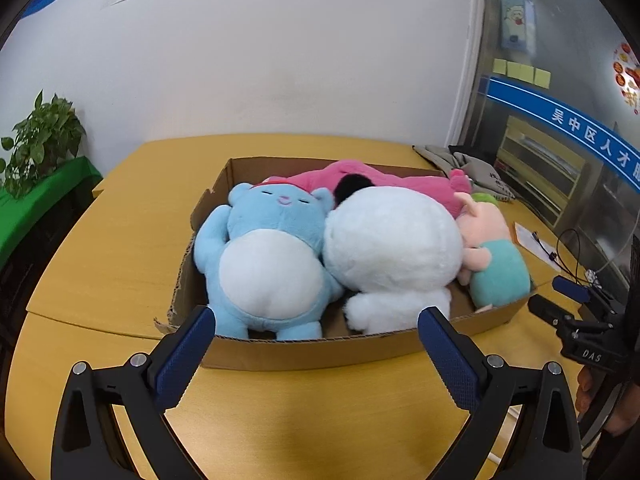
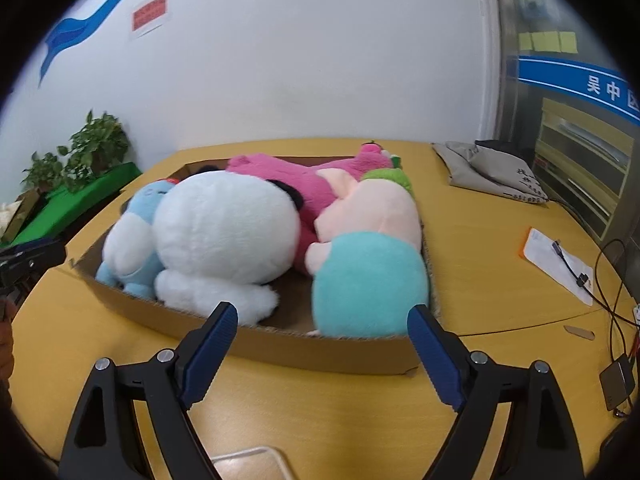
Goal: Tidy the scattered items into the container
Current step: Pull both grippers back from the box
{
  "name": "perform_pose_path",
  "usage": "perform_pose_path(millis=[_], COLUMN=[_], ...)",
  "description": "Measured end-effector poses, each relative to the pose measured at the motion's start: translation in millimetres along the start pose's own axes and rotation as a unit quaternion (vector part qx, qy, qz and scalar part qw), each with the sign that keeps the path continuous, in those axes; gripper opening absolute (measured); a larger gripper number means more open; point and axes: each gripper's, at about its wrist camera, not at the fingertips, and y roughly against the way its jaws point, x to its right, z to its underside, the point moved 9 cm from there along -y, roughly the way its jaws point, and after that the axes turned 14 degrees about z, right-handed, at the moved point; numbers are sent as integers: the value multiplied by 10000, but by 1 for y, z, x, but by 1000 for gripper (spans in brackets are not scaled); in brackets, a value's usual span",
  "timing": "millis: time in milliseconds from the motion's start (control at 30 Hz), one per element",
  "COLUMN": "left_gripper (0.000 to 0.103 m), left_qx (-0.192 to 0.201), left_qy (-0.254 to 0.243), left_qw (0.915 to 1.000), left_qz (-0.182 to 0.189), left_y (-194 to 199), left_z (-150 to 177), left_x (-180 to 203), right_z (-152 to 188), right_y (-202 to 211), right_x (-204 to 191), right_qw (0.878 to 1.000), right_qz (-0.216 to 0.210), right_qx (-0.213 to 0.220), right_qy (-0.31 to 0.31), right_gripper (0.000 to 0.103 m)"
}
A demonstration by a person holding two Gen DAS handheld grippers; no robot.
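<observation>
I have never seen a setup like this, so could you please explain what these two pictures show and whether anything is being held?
A person carries a handheld two-finger gripper in each hand, each with a camera looking along its fingers. One picture comes from the left gripper, the other from the right gripper. Both stand open and hold nothing. On the yellow table sits a cardboard box with soft toys inside: a blue bear, a white plush, a pink plush and a pig in teal. A grey bag, paper and cables lie beside it.
</observation>
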Motion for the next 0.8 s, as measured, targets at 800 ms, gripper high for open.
perform_pose_path(millis=[800], left_gripper=[103], left_qx=[-179], left_qy=[200], left_qw=[9996], left_qz=[104], left_y=[-4], left_z=[36], left_x=[14], right_z=[21], right_y=[20], right_x=[3], right_qw=[9995], right_qz=[-192], right_qx=[-69], right_qy=[-221], right_gripper=[103])
